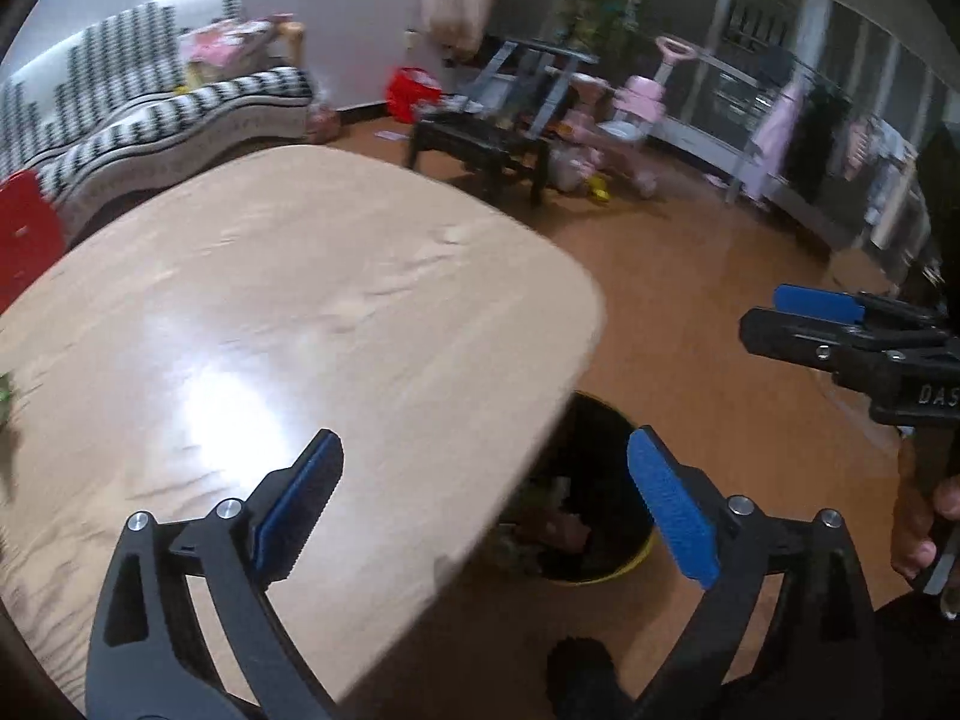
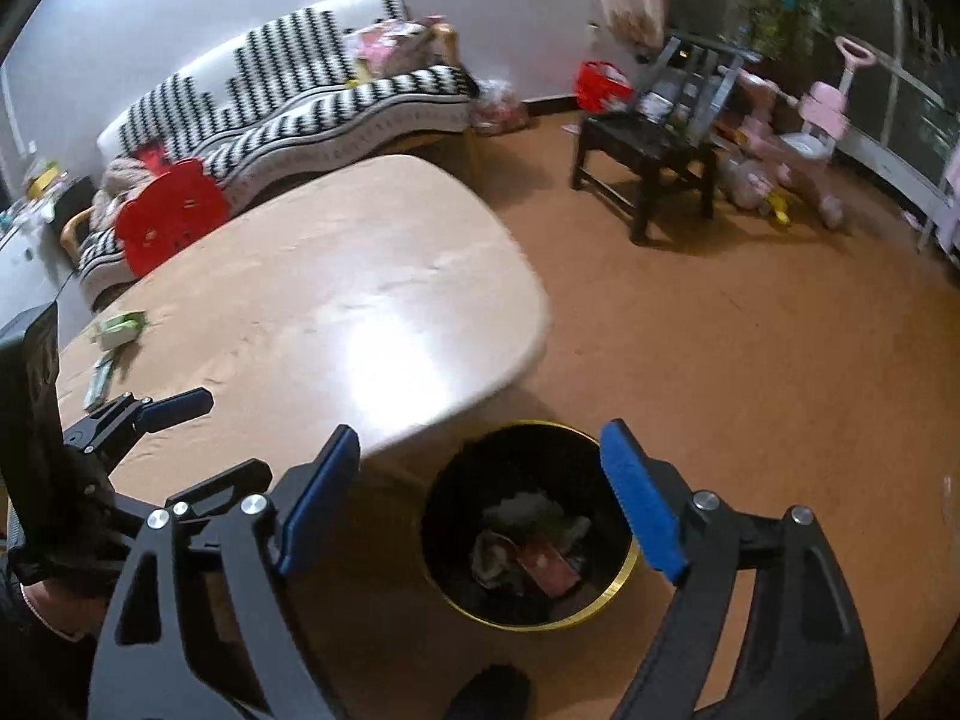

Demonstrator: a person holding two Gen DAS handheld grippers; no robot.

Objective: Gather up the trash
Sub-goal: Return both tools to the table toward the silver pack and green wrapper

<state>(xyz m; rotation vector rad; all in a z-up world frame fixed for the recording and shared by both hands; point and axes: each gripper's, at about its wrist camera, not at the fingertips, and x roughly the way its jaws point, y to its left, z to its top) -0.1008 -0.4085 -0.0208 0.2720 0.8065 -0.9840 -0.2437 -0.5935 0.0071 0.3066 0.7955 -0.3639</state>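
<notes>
Both grippers gape empty above the bin [image 2: 528, 525]; remaining green wrapper [image 2: 120, 329] lies far-left on the table [image 2: 336, 276], nearer left gripper [image 1: 486, 501] than right gripper [image 2: 480, 498].

Left gripper [image 1: 486, 480] over the worktop's [image 1: 288, 312] edge, fingers [image 1: 672, 510] spread wide and empty.
Below the edge, a black bin [image 1: 594, 480] holds trash on the floor [image 1: 690, 276]; the right gripper [image 1: 804, 324] is at far right.
</notes>
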